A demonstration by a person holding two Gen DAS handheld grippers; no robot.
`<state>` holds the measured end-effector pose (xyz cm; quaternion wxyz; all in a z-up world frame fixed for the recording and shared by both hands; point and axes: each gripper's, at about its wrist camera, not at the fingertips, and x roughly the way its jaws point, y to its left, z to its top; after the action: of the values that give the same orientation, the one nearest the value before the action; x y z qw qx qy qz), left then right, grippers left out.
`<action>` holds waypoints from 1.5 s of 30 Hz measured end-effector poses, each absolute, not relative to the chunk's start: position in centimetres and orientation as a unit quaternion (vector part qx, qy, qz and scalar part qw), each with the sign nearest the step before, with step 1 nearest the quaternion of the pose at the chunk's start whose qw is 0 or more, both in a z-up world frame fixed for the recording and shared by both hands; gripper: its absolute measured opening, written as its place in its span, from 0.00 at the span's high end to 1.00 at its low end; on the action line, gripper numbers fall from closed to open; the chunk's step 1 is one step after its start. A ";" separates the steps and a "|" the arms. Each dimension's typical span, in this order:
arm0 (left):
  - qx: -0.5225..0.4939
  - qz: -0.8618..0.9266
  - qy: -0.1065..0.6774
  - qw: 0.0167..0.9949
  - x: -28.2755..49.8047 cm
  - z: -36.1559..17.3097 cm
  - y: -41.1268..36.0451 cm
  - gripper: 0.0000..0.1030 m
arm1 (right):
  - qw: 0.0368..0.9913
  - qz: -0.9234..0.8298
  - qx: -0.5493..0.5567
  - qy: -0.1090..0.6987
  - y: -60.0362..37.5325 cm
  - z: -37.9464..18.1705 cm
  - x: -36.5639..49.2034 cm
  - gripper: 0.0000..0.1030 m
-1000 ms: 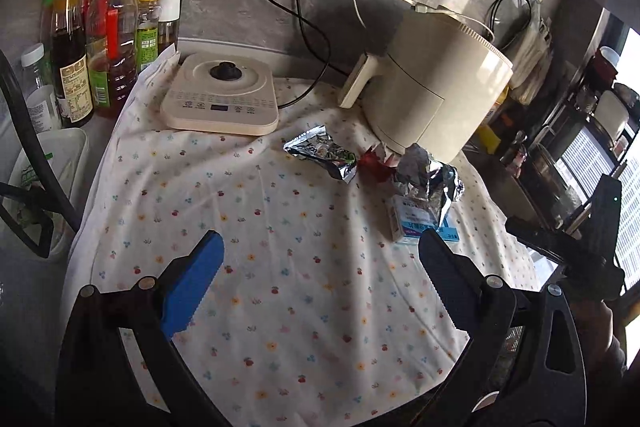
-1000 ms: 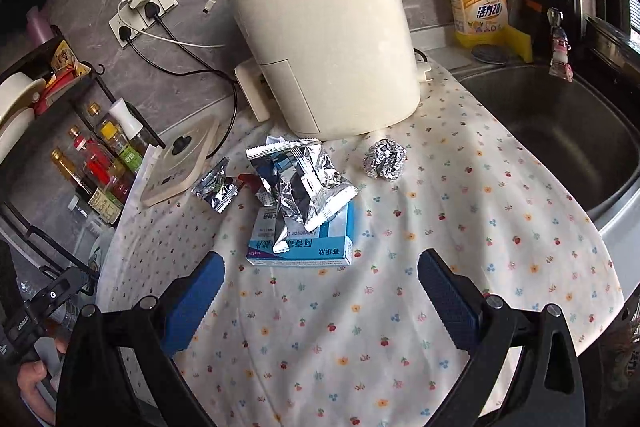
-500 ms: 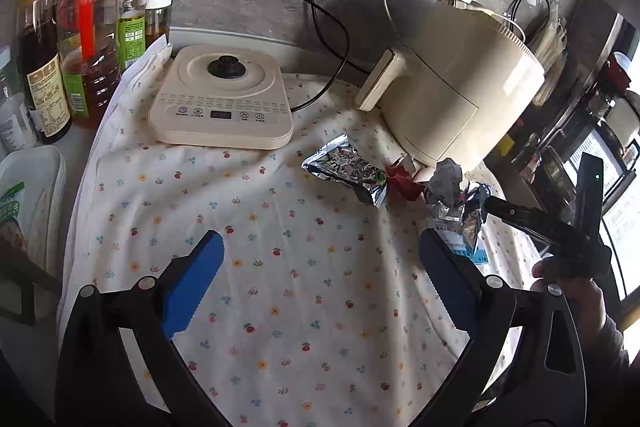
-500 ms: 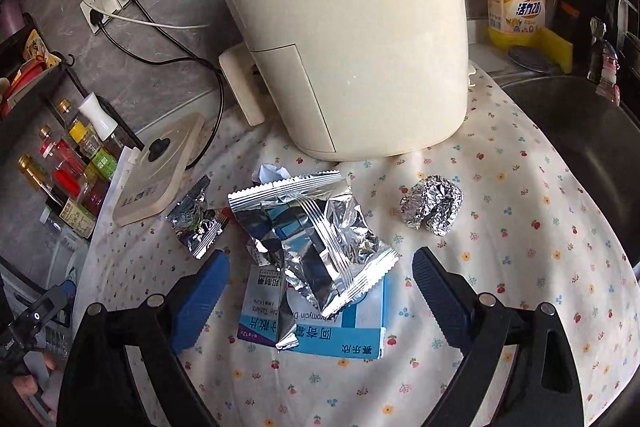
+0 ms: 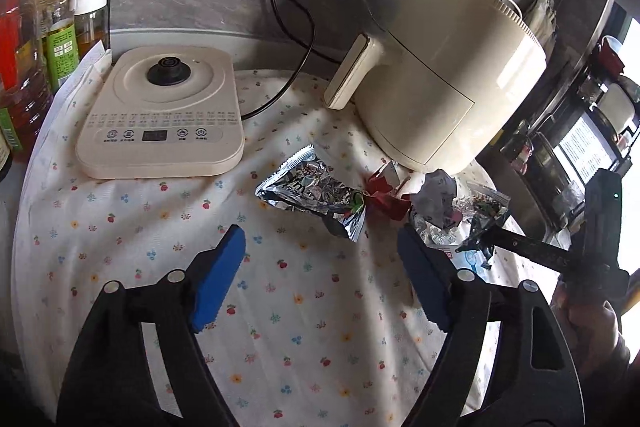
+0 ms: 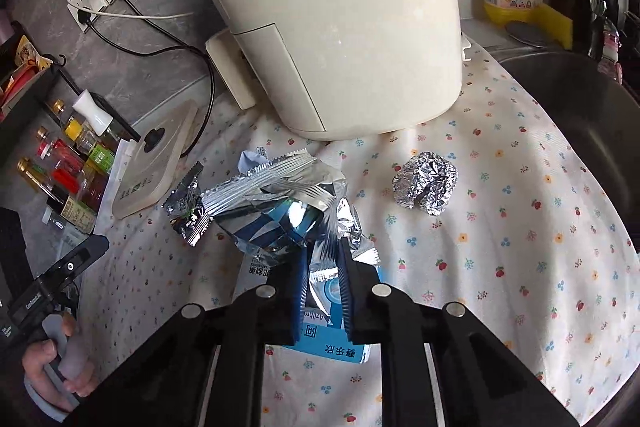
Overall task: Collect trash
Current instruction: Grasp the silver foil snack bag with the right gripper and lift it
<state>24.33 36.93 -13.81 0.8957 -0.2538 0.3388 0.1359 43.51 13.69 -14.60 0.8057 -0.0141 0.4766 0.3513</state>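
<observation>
The large silver foil wrapper lies crumpled on the blue medicine box, on the flowered cloth of the worktop in front of the cream air fryer. The right tongs are closing on its near edge, foil between the pads, seemingly already pinched. It should be very light, thin, crackly and slick, so a crimped seam edge is the best hold. The left tongs are narrowing with nothing between them, short of the smaller snack wrapper. The crumpled foil ball sits apart, easily crushed.
</observation>
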 end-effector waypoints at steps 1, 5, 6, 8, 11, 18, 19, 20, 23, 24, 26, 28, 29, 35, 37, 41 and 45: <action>-0.253 0.131 0.341 0.896 24.9 -14.0 36.9 0.30 | 0.807 0.349 -0.012 0.476 13.3 -14.4 43.4 0.85; -0.229 0.114 0.361 0.897 27.6 -15.0 36.5 0.32 | 0.817 0.334 -0.003 0.470 11.7 -13.3 42.9 0.86; -0.220 0.112 0.367 0.897 28.3 -15.3 36.4 0.33 | 0.819 0.330 -0.001 0.469 11.2 -13.1 42.7 0.86; -0.211 0.105 0.376 0.896 29.7 -15.8 36.4 0.35 | 0.823 0.322 0.001 0.468 10.2 -12.7 42.5 0.86; -0.191 0.098 0.389 0.896 31.4 -16.4 36.2 0.36 | 0.831 0.302 0.003 0.467 8.3 -12.4 42.1 0.86; -0.126 0.102 0.427 0.890 34.1 -18.7 35.5 0.60 | 0.841 0.255 0.012 0.476 3.6 -12.4 41.6 0.86; -0.125 0.098 0.426 0.891 34.2 -18.8 35.4 0.65 | 0.841 0.250 0.014 0.479 3.0 -12.5 41.6 0.86; -0.123 0.094 0.427 0.891 34.2 -18.8 35.3 0.76 | 0.842 0.245 0.016 0.481 2.5 -12.6 41.6 0.86; -0.131 0.092 0.426 0.890 34.0 -18.6 35.2 0.91 | 0.843 0.235 0.022 0.483 0.9 -13.0 41.2 0.86; -0.133 0.091 0.425 0.891 33.8 -18.5 35.2 0.92 | 0.843 0.234 0.025 0.483 0.4 -13.0 41.0 0.86; -0.144 0.090 0.420 0.892 33.2 -18.1 35.2 0.93 | 0.844 0.234 0.030 0.482 -0.5 -13.0 40.4 0.86; -0.152 0.094 0.411 0.894 32.2 -17.4 35.0 0.95 | 0.845 0.237 0.032 0.479 -1.3 -12.8 39.8 0.86; -0.152 0.097 0.406 0.896 31.6 -16.9 34.7 0.95 | 0.845 0.239 0.034 0.477 -1.8 -12.7 39.5 0.86; -0.165 0.108 0.372 0.907 27.9 -13.8 31.7 0.95 | 0.844 0.261 0.048 0.465 -5.2 -12.0 37.6 0.86; -0.168 0.112 0.362 0.910 26.6 -12.9 30.0 0.95 | 0.844 0.271 0.045 0.460 -6.5 -11.8 36.8 0.86; -0.167 0.112 0.358 0.912 24.5 -11.6 25.6 0.95 | 0.843 0.288 0.039 0.453 -9.7 -11.0 35.0 0.86; -0.159 0.099 0.355 0.916 22.7 -10.5 20.1 0.95 | 0.847 0.288 0.036 0.445 -14.2 -10.2 32.7 0.86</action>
<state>22.65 20.09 -10.48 0.9157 -0.1595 0.3552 0.0992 32.72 -14.21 -10.19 0.8472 0.0362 0.4447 0.2883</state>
